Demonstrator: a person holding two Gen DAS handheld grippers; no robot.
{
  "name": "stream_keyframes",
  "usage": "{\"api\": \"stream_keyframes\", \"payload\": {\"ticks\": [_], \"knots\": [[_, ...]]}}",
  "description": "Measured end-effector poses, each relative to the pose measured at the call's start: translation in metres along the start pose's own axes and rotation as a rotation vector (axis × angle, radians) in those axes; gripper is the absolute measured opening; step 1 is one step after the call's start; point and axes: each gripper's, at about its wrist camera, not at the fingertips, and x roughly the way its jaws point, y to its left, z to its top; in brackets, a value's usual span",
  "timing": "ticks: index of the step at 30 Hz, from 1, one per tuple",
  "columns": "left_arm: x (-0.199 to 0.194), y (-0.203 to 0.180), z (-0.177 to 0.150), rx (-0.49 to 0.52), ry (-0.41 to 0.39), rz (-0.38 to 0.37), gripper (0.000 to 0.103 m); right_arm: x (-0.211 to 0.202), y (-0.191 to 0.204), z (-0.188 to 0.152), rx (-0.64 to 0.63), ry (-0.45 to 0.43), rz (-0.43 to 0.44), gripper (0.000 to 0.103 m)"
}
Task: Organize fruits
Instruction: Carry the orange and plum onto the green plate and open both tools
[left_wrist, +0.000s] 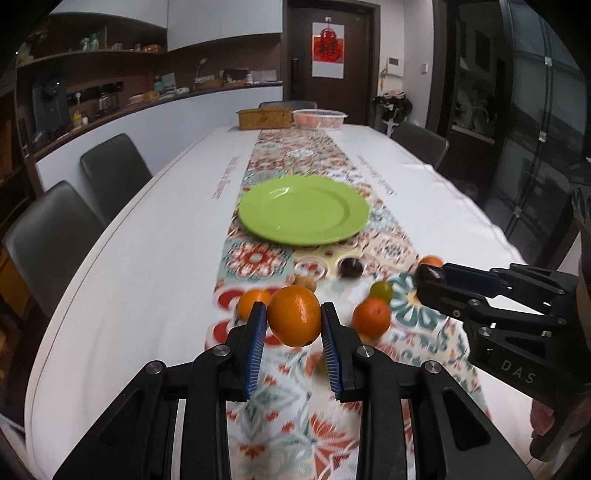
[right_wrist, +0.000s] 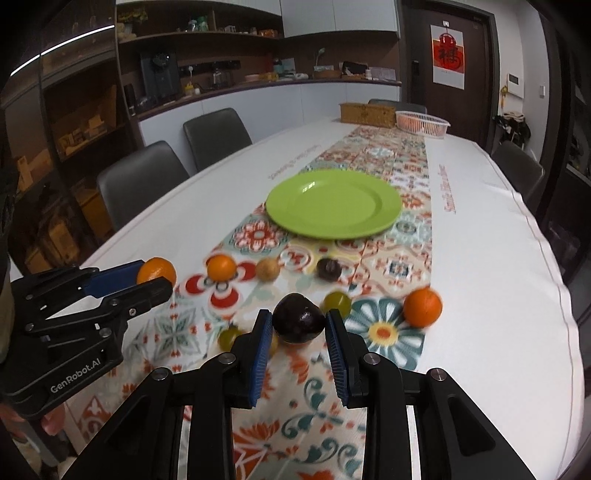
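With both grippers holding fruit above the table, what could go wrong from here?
1. The orange is round and held only at its sides by the left gripper; it might slip.
2. The dark fruit in the right gripper sits near the pad tips, so it could drop onto the loose fruits below.
3. The green plate is shallow; round fruit may roll off.

White letters reading "DAS" stand on the black body of the right hand-held gripper (left_wrist: 428, 280), seen from the left wrist view. On the body of the left hand-held gripper (right_wrist: 155, 282), seen from the right wrist view, white letters read "GenRobot.AI". A red paper sign (left_wrist: 327, 48) with a single Chinese character hangs on the dark door (left_wrist: 354, 74). Red lettering (right_wrist: 445, 192) runs along the white tablecloth (right_wrist: 498, 258) on both sides of the patterned strip, too blurred to read.
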Motion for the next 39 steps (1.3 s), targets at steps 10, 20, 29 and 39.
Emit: {"api": "stream_keyframes", "payload": {"ticks": [10, 20, 29, 39], "knots": [[0.031, 0.002, 0.052, 0.059, -0.022, -0.028, 0.03, 0.022, -0.02, 0.048, -0.004, -0.018, 0.001, 0.031], [0.088, 0.013, 0.093, 0.076, 0.051, -0.057, 0.03, 0.068, -0.045, 0.099, 0.023, 0.025, 0.028, 0.031], [0.147, 0.02, 0.113, 0.09, 0.14, -0.071, 0.03, 0.124, -0.063, 0.124, 0.002, 0.12, 0.036, 0.031], [0.192, 0.024, 0.117, 0.078, 0.217, -0.08, 0.03, 0.168, -0.077, 0.131, -0.008, 0.207, 0.042, 0.031]]}}
